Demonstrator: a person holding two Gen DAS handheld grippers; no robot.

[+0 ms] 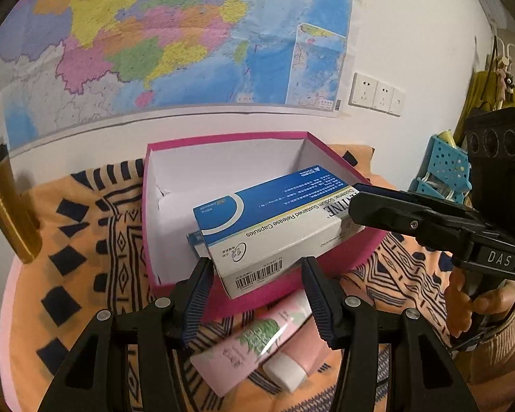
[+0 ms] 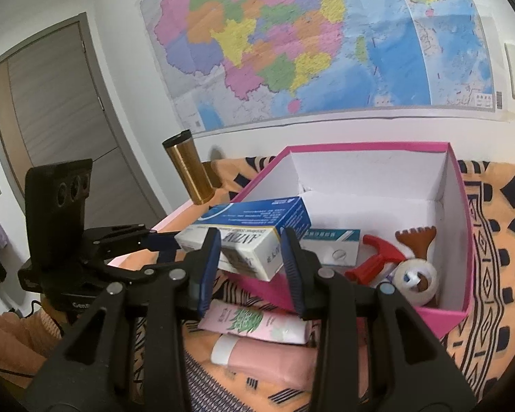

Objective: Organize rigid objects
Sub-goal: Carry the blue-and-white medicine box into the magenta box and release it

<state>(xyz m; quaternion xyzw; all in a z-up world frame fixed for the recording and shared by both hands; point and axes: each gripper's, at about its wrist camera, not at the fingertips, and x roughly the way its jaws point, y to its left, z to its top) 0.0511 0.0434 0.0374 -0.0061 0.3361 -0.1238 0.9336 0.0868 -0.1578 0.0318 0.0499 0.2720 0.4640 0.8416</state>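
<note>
Capsule box (image 1: 274,226) pinched by both tongs — left (image 1: 257,295); right (image 2: 250,261); only right view shows the toys (image 2: 395,261).

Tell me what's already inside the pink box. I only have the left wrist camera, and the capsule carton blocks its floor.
Observer: A red plastic tool lies on the floor of the pink box, past the capsule carton.
Operator: Anything next to it?
Observer: A white ball with holes sits at its right, against the near wall.
Operator: Does the right gripper really have the carton?
Observer: Yes. The right wrist view shows the right gripper with a pad on each side of the carton's end.
</note>
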